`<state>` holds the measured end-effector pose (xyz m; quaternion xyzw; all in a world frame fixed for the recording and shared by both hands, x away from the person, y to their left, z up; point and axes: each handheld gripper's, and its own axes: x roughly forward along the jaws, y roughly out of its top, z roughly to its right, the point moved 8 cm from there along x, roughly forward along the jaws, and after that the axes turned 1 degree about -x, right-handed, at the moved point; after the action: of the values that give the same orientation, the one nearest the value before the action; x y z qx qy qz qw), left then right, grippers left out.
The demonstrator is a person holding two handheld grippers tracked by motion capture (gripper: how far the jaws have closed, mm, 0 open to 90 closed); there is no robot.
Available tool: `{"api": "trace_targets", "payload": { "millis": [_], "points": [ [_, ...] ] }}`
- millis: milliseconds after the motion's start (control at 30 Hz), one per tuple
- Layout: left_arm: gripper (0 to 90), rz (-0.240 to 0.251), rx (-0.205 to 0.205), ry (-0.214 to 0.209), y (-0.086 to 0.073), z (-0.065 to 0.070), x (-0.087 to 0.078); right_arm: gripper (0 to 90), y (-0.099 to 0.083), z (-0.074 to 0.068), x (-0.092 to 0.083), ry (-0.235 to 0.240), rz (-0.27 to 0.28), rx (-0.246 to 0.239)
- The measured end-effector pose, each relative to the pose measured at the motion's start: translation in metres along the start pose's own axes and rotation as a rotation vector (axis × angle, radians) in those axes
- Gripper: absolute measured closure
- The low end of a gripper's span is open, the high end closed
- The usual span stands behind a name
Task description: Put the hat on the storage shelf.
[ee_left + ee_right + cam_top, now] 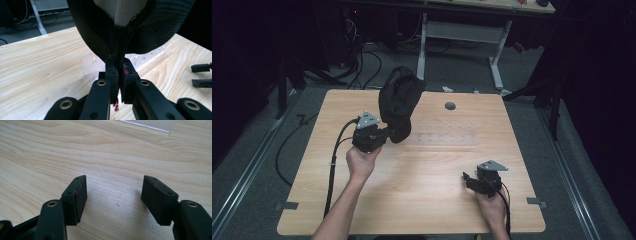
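Observation:
A black fabric piece (398, 102), like a cap with pale mesh lining (127, 12), hangs in the air over the table's back left. My left gripper (389, 133) is shut on its lower edge, and the cloth bulges up from between the jaws (119, 67). A clear plastic holder (88, 63) lies flat on the wood just beyond them. My right gripper (468, 179) rests low near the table's front right, open, with bare wood between its pads (113, 195). Its two jaw tips also appear at the right edge of the left gripper view (201, 75).
The wooden table (422, 200) has a round cable hole (450, 106) near its back edge. The clear holder's edge (150, 123) lies ahead of the right gripper. A white-legged desk (497, 60) and cables (362, 65) stand on the floor behind.

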<state>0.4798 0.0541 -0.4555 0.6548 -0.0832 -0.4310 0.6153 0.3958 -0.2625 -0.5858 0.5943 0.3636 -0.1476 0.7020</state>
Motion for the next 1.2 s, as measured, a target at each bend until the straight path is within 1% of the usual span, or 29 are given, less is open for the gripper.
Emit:
{"api": "trace_targets", "payload": {
  "millis": [300,567,600,633,833,900,967,1033,1067,1100,1133,1167,1200],
  "points": [
    [86.3,-0.019,-0.007,0.000,-0.006,0.000,0.006,37.6,0.000,0.000,0.000,0.001,0.000,0.000],
    [86.2,-0.054,-0.029,-0.015,-0.021,-0.001,0.015,37.5,0.000,0.000,0.000,0.002,0.000,0.001],
    [86.1,-0.054,-0.029,-0.015,-0.021,-0.001,0.015,37.5,0.000,0.000,0.000,0.002,0.000,0.000],
    [86.1,-0.050,-0.039,-0.020,-0.022,-0.002,0.015,37.5,0.000,0.000,0.000,0.001,0.000,-0.001],
    [85.4,-0.056,-0.045,-0.023,-0.023,-0.002,0.014,37.5,0.000,0.000,0.000,0.002,0.000,0.001],
    [85.1,-0.053,-0.053,-0.026,-0.024,-0.001,0.014,37.5,0.000,0.000,0.000,0.002,0.000,0.000],
    [83.2,-0.050,-0.063,-0.032,-0.024,-0.001,0.013,37.5,0.000,0.000,0.000,0.001,0.000,-0.001],
    [79.6,-0.052,-0.064,-0.034,-0.025,-0.001,0.013,37.5,0.000,0.000,0.000,0.002,0.000,0.000],
    [79.6,-0.052,-0.065,-0.034,-0.025,-0.001,0.012,37.5,0.000,0.000,0.000,0.001,0.000,-0.001],
    [75.8,-0.054,-0.066,-0.034,-0.025,-0.001,0.011,37.5,0.000,0.000,0.000,0.002,0.001,-0.001],
    [73.9,-0.054,-0.066,-0.034,-0.025,-0.001,0.011,37.5,0.000,0.000,0.000,0.002,0.001,-0.001],
    [73.9,-0.056,-0.068,-0.034,-0.025,-0.001,0.010,37.5,0.000,0.000,0.000,0.002,0.000,0.000],
    [69.9,-0.055,-0.071,-0.035,-0.025,-0.001,0.010,37.5,0.000,0.000,0.000,0.002,0.000,0.000]
  ]
}}
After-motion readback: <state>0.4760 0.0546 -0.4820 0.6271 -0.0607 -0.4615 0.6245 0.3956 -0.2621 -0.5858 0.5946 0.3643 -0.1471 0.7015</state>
